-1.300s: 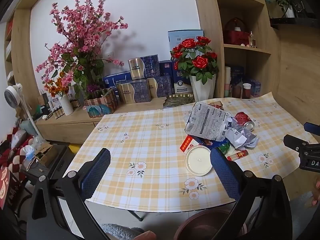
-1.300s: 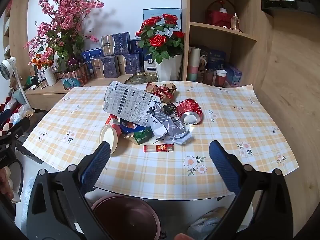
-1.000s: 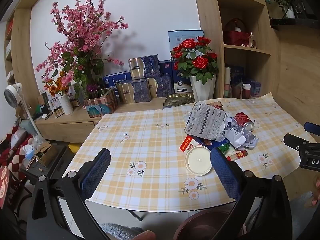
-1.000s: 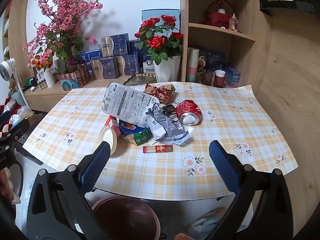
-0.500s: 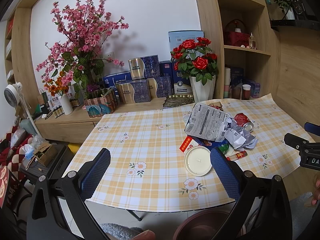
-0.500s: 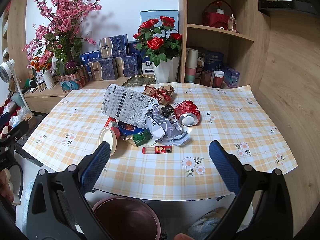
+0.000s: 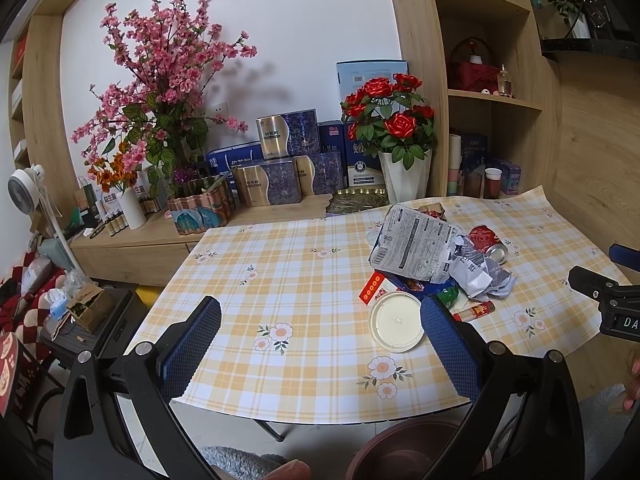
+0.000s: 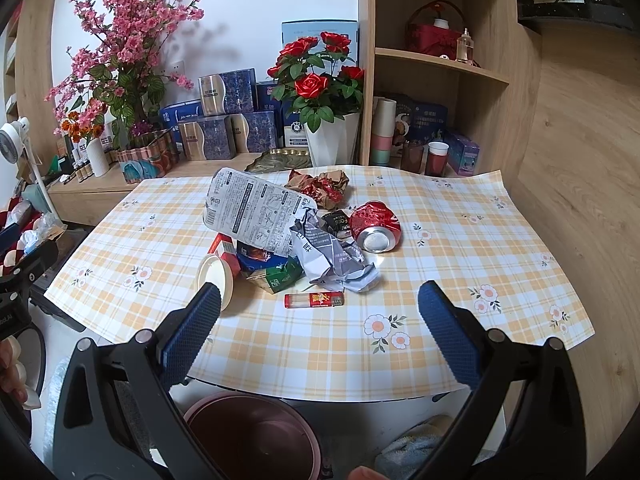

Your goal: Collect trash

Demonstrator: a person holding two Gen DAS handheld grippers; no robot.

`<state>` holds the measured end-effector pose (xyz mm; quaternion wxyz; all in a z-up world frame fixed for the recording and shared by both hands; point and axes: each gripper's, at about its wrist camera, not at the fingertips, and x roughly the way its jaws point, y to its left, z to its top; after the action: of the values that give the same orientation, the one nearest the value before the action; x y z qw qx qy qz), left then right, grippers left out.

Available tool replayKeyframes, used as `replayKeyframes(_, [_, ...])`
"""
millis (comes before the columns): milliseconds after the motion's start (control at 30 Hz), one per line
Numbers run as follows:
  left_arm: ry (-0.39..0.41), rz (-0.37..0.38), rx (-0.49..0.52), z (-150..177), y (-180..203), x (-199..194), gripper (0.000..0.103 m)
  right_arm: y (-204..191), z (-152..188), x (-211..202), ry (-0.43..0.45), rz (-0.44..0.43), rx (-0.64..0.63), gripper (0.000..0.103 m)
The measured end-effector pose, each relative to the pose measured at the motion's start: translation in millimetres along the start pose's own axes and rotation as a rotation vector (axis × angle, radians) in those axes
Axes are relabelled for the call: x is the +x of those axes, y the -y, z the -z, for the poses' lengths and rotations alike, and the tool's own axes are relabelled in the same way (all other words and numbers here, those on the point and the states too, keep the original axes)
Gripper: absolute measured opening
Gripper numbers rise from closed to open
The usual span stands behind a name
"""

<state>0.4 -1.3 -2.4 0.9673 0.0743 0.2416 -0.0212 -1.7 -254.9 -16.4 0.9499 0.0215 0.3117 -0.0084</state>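
Note:
A heap of trash lies on the checked tablecloth (image 8: 460,248): a grey printed wrapper (image 8: 252,210), crumpled grey paper (image 8: 332,256), a crushed red can (image 8: 376,226), a red-brown foil wrapper (image 8: 324,188), a green carton (image 8: 280,276), a round white lid (image 8: 218,276) and a red lighter (image 8: 314,300). My right gripper (image 8: 319,322) stands open above the near table edge, just short of the lighter. My left gripper (image 7: 320,338) is open too, left of the heap, its right finger beside the white lid (image 7: 396,326). A dark red bin (image 8: 252,436) sits on the floor below the table edge.
A white vase of red roses (image 8: 320,92), stacked blue gift boxes (image 8: 224,120) and pink blossoms (image 8: 120,48) stand on the sideboard behind the table. Wooden shelves (image 8: 440,64) rise at the back right. A wood-panelled wall (image 8: 580,160) runs along the right.
Both grippers have drifted very slightly back from the table; the view is almost the same. Both stay open and nothing on the table has moved.

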Motion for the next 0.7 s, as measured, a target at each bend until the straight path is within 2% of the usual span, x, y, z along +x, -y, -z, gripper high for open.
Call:
replayKeyframes(500, [0.003,0.0,0.0,2.0,6.8,3.8,0.098,0.5,-2.0,0.8,0.005,0.001,-0.006,0.097])
replayKeyframes(567, [-0.004,0.002,-0.001,-13.3,3.4,-0.7,0.098,0.3,-1.7,0.7,0.005,0.001,-0.005,0.097])
replayKeyframes(700, [-0.004,0.002,-0.001,-14.6,2.3,-1.9,0.098,0.2,-1.3,0.9,0.007,0.001,-0.005,0.097])
